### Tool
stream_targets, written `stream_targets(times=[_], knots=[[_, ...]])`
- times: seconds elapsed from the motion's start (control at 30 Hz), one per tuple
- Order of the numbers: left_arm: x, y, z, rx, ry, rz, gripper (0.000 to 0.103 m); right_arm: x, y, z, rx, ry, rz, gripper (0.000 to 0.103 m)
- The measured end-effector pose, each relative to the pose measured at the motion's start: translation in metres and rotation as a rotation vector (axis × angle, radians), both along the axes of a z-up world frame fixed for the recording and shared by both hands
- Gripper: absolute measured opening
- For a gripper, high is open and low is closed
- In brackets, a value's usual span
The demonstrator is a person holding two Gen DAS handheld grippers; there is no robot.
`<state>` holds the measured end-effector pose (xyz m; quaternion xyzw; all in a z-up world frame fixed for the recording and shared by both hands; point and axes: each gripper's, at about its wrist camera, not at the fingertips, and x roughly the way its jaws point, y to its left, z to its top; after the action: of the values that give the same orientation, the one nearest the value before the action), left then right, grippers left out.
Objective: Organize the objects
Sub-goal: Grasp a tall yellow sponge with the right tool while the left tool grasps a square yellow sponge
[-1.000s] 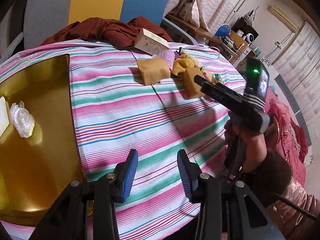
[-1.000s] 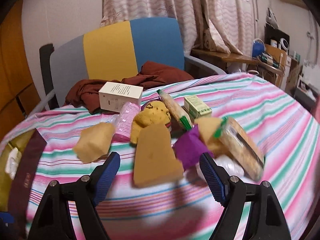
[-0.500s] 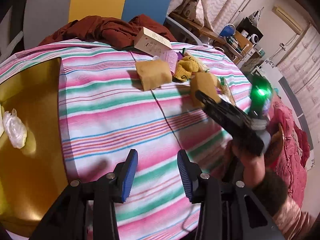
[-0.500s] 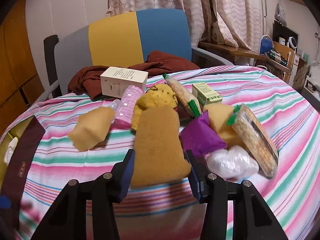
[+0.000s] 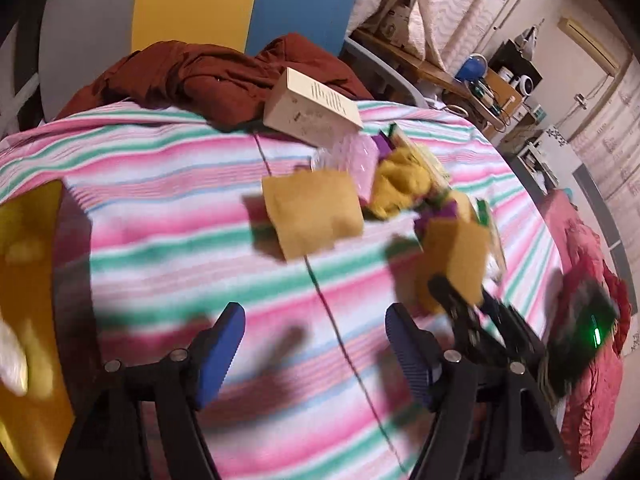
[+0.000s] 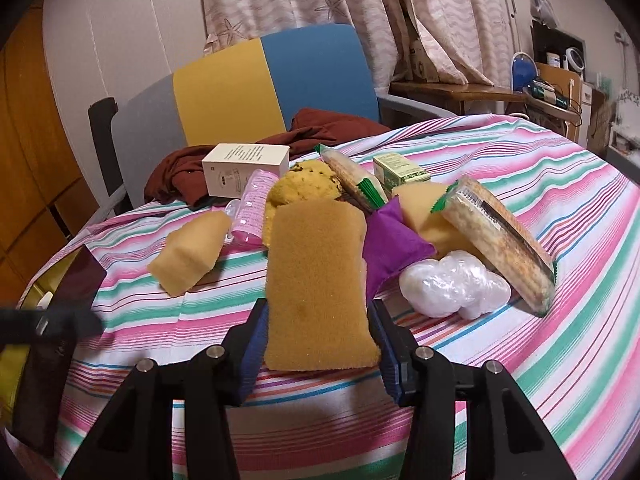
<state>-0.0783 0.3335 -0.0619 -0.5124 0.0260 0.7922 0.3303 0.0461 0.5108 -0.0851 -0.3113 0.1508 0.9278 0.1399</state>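
On the striped surface point(image 6: 560, 216), between my right fingers: the big orange sponge.
Right gripper point(image 6: 318, 344): my blue pads press both long sides of the big orange sponge point(image 6: 318, 280), pinching it near its lower end; whether it rests on the cloth I cannot tell.
Left gripper point(image 5: 312, 354): my fingers stand spread apart over bare stripes, holding nothing; the view is motion-blurred.
Small sponge point(image 6: 188, 256): lies alone on the cloth, left of the one I hold, just beside the pink packet point(image 6: 252, 208).
Pile behind the held sponge: yellow rough sponge point(image 6: 304, 184), white box point(image 6: 246, 168), green box point(image 6: 400, 170), long cracker sleeve point(image 6: 352, 184).
Right of the held sponge: purple pouch point(image 6: 392, 244) touching it, pale wedge sponge point(image 6: 424, 212), crumpled clear plastic point(image 6: 452, 288), wide cracker pack point(image 6: 500, 244) leaning over the wedge.
Gold tray point(image 5: 24, 280): at the left edge of the surface in the left view.
Background: maroon cloth point(image 6: 320, 128) draped on the grey, yellow and blue chair point(image 6: 272, 80).
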Motion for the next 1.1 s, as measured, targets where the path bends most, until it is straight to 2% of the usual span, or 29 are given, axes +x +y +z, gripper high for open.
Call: stream_targets(times=[0.07,0.2,0.33,0.6,0.67,0.83,0.97,1.1], knots=[[-0.01,0.009,-0.002,0.004,0.004,0.005,0.074,0.0,-0.001,0.0,0.005,-0.001,-0.001,0.05],[-0.027,0.032,-0.011,-0.04,0.007,0.006,0.074,-0.001,0.002,-0.004,-0.011,-0.003,-0.002,0.051],[-0.038,0.043,-0.015,-0.02,0.033,0.027,0.074,0.0,0.004,-0.005,-0.022,0.003,-0.002,0.051],[-0.05,0.061,-0.034,-0.049,0.061,0.039,0.075,-0.001,0.004,-0.006,-0.025,0.003,-0.001,0.051],[-0.05,0.06,-0.04,-0.034,0.069,0.041,0.075,-0.001,0.004,-0.006,-0.022,0.001,-0.001,0.051],[-0.041,0.052,-0.042,-0.004,0.146,0.035,0.072,-0.002,0.004,-0.007,-0.021,0.002,-0.003,0.051],[-0.022,0.052,-0.048,-0.058,0.261,-0.032,0.067,-0.002,0.004,-0.007,-0.018,0.001,-0.004,0.051],[-0.02,0.043,-0.047,-0.039,0.256,-0.023,0.066,-0.004,0.003,-0.008,-0.009,-0.004,-0.005,0.051]])
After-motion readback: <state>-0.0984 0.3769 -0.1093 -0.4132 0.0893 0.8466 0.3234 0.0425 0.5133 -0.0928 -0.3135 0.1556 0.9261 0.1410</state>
